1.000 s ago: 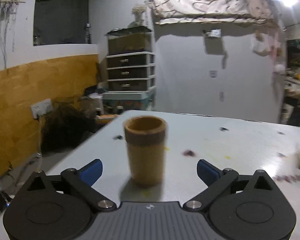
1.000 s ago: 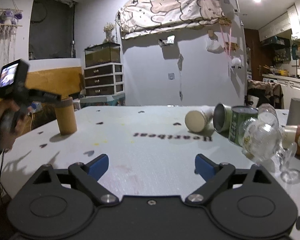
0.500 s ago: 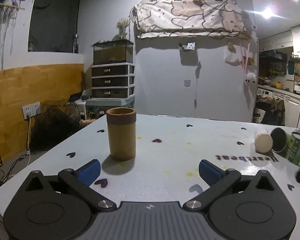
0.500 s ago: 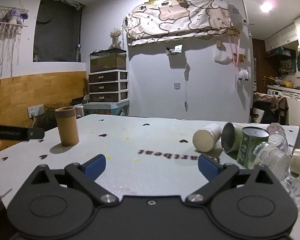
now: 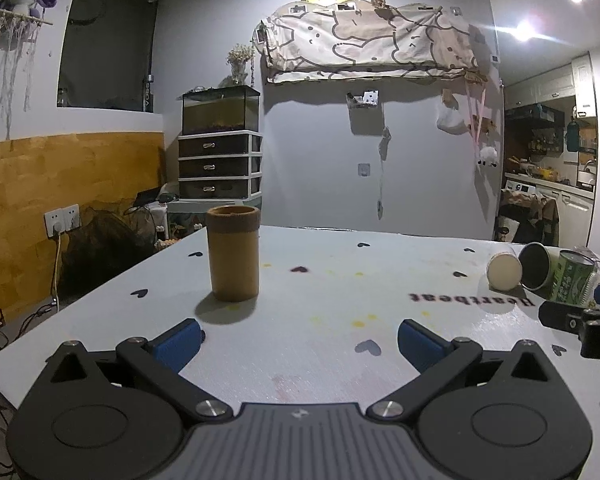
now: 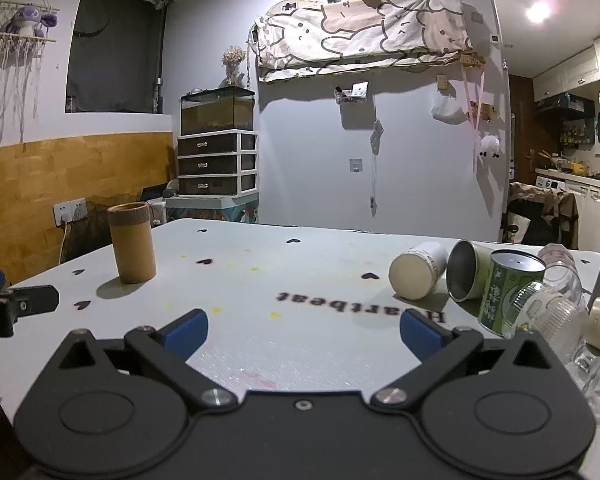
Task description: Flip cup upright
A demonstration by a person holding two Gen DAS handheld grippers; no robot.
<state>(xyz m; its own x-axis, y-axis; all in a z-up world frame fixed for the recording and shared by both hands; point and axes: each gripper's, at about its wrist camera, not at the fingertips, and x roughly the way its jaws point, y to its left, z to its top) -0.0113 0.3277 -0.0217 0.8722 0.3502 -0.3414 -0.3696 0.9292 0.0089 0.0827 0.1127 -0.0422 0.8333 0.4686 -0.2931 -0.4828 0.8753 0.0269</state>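
Observation:
A tan cylindrical cup stands upright, mouth up, on the white table; it also shows in the right wrist view at the table's left side. My left gripper is open and empty, low over the table, with the cup ahead and to its left. My right gripper is open and empty, well right of the cup. Each gripper shows at the edge of the other's view.
At the right lie a cream-ended cup and a dark metal tin on their sides, beside a green can and clear glassware. The table's left edge is close to the tan cup.
My left gripper has drawn back from the upright tan cup and swung right, so the cup now stands farther off and to the left. The right gripper shifted slightly.

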